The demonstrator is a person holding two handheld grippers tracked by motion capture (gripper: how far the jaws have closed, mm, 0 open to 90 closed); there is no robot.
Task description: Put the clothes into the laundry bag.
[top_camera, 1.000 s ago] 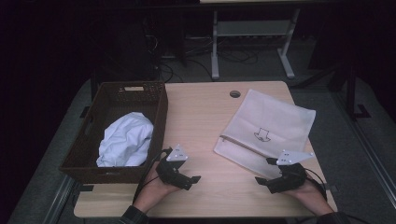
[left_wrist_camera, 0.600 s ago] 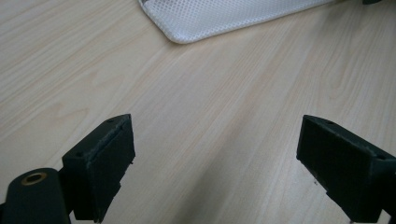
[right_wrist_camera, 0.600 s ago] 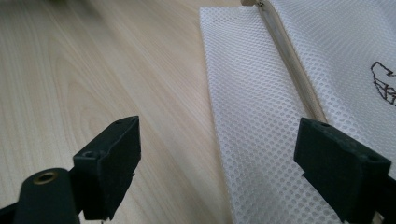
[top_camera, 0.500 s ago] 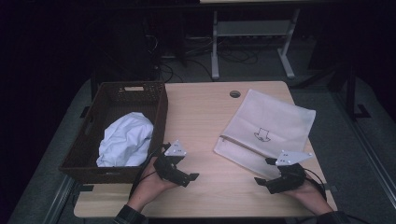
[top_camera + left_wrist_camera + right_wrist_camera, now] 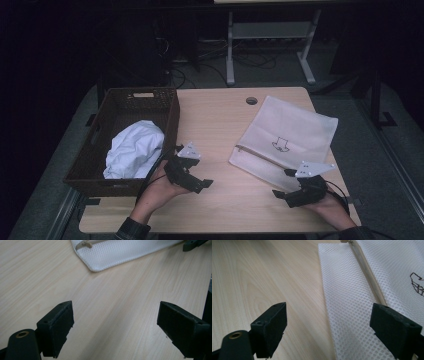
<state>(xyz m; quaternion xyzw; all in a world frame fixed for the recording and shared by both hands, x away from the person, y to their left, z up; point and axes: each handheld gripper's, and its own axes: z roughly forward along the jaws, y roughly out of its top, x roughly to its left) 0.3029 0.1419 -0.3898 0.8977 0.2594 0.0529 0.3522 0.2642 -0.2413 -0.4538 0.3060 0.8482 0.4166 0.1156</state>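
Observation:
A white mesh zip bag (image 5: 285, 137) with a small black drawing lies flat on the right half of the wooden table (image 5: 215, 125). My right gripper (image 5: 280, 194) rests at the bag's near corner, open, and its jaws frame the bag's edge (image 5: 352, 302) and zipper (image 5: 367, 272) without touching them. My left gripper (image 5: 204, 184) hovers over bare wood beside the basket (image 5: 172, 115). It is open with nothing between its jaws, which have just closed a little. In the left gripper view (image 5: 116, 325) the bag's corner (image 5: 117, 252) lies ahead.
A dark wicker basket at the table's left holds a crumpled white cloth (image 5: 132, 150). A round cable hole (image 5: 251, 100) sits near the far edge. A metal frame (image 5: 270, 45) and cables stand on the dark floor beyond the table.
My left gripper has lifted off the table a little and drifted slightly toward the basket. The right gripper and the bag have stayed put.

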